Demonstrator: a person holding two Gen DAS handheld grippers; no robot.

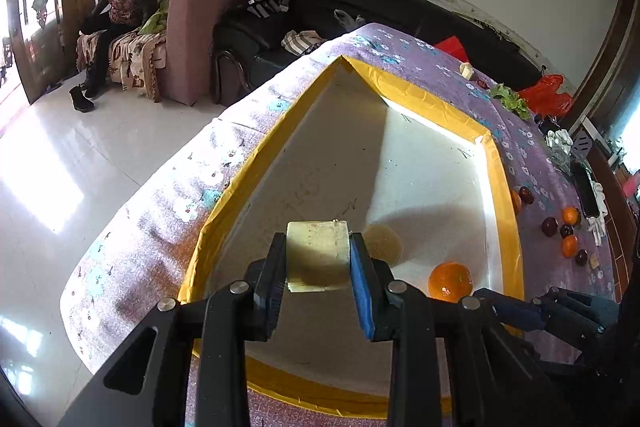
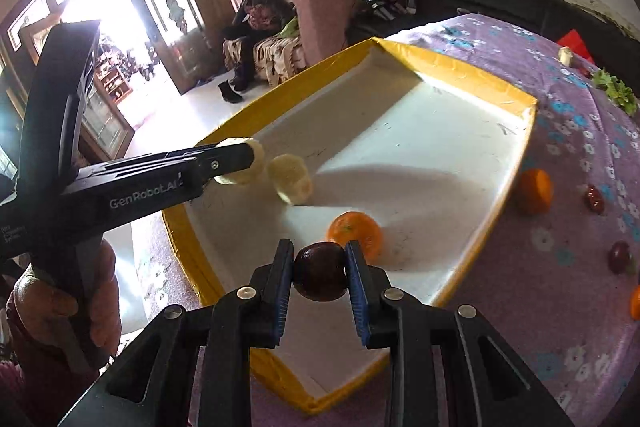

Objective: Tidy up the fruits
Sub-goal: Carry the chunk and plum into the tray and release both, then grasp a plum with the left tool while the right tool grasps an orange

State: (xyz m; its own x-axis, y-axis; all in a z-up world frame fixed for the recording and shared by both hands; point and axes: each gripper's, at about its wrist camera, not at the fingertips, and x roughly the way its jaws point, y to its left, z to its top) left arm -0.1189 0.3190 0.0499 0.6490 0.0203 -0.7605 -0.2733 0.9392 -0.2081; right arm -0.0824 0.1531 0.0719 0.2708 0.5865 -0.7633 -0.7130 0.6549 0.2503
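Observation:
My left gripper (image 1: 319, 245) is shut on a pale yellow fruit chunk (image 1: 318, 259) and holds it above the near end of a white tray with a yellow rim (image 1: 420, 95). A second pale chunk (image 1: 383, 242) and an orange (image 1: 450, 281) lie in the tray. My right gripper (image 2: 319, 253) is shut on a dark plum (image 2: 320, 273) over the tray's near part (image 2: 460, 67), just in front of the orange (image 2: 354, 231). In the right wrist view the left gripper (image 2: 250, 161) reaches in from the left with its chunk (image 2: 244, 171), next to the lying chunk (image 2: 290, 183).
On the purple flowered cloth (image 2: 560, 147) right of the tray lie loose oranges (image 2: 534, 191) and dark plums (image 2: 619, 257). A lettuce leaf (image 1: 510, 99) sits at the far end. The table edge drops to the floor on the left. A person (image 1: 120, 7) sits on a far sofa.

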